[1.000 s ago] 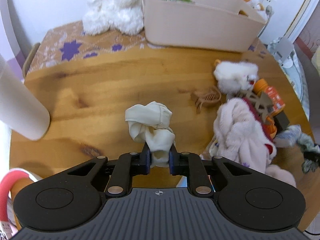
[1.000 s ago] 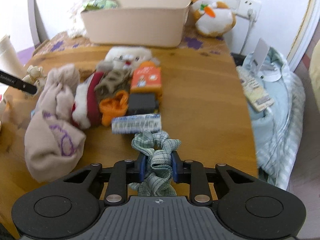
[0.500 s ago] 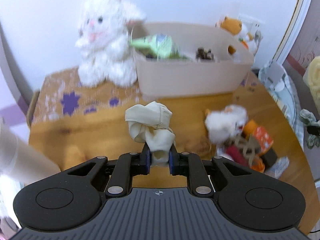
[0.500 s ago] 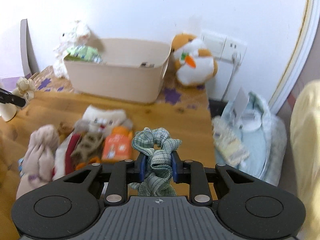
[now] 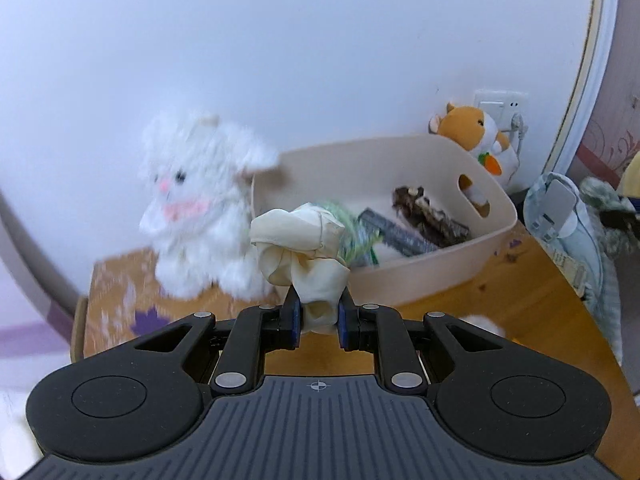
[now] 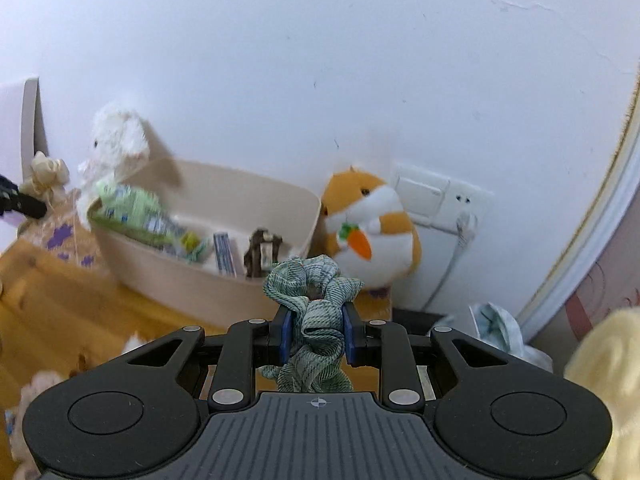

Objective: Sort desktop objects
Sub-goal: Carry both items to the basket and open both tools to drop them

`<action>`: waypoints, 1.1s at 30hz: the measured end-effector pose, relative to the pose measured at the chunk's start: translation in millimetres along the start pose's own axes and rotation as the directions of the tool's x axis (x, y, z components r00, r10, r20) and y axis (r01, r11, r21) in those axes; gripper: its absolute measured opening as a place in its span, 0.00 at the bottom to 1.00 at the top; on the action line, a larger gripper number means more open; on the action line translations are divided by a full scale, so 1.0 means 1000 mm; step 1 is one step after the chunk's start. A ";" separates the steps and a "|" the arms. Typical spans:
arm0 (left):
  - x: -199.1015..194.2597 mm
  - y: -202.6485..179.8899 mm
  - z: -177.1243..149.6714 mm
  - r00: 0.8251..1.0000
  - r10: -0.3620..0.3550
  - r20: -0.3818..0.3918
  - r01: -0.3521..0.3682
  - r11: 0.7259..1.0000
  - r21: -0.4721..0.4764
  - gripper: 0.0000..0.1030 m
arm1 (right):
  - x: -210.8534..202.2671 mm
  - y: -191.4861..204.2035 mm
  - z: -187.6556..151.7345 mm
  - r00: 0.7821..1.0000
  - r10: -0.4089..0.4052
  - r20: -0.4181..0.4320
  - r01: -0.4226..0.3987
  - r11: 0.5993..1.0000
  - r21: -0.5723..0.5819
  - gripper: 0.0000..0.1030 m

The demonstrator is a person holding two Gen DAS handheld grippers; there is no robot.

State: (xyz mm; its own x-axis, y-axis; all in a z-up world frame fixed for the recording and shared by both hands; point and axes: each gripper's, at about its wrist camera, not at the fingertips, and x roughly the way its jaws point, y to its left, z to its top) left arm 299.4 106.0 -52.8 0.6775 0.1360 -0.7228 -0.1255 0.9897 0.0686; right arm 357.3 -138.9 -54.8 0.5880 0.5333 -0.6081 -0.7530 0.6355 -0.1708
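Both tools have risen toward the bin, left tool clenching a cream scrunchie, right tool a green scrunchie; neither dropped yet.

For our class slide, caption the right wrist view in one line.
Right gripper clamps a green scrunchie before the beige bin, a hamster plush beside it.

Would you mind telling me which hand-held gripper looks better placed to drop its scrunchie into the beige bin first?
Probably the left hand-held gripper: its cream scrunchie already overlaps the beige bin. The right hand-held gripper, holding the green scrunchie, faces the bin's end by the hamster plush.
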 end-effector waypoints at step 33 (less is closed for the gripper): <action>0.120 -0.046 0.051 0.997 0.041 -0.068 -0.050 0.987 -0.151 0.20 | 0.143 0.057 0.058 0.987 0.133 -0.095 -0.137 0.990 -0.029 0.37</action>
State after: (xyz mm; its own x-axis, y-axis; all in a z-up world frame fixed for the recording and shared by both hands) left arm 424.1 79.0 -107.6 0.6214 0.1728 -0.7642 -0.2678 0.9635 0.0001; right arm 416.2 5.8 -106.8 0.4517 0.5581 -0.6961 -0.8344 0.5405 -0.1082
